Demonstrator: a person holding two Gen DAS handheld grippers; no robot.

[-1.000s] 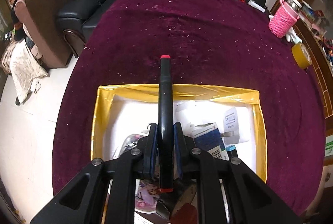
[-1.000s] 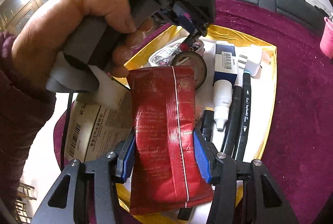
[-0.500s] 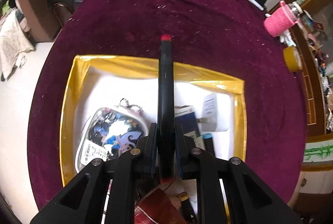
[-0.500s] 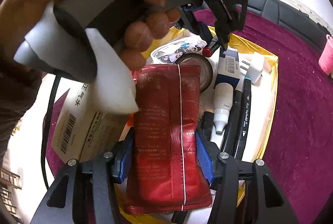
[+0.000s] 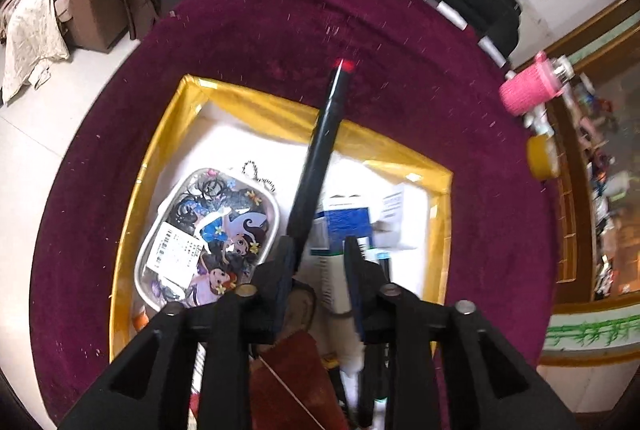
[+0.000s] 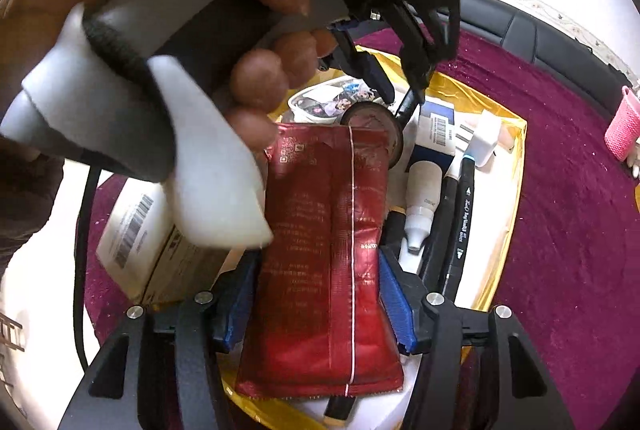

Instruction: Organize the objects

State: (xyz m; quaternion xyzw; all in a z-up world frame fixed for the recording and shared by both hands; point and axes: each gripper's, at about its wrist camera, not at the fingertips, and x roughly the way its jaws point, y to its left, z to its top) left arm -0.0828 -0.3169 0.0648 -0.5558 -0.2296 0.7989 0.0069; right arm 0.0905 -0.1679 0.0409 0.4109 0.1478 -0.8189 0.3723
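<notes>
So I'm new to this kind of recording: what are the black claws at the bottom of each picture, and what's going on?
There is no robot. A person holds a two-finger gripper in each hand, and a fisheye camera on each looks out along its fingers, giving one picture per gripper. The left gripper has its fingers apart, with a black marker leaning on one finger; whether it is gripped is unclear. The right gripper is shut on a red packet. Its view also shows the person's left hand. Below lies a gold-rimmed box on a maroon cloth, holding a cartoon pouch, a blue carton and more markers.
</notes>
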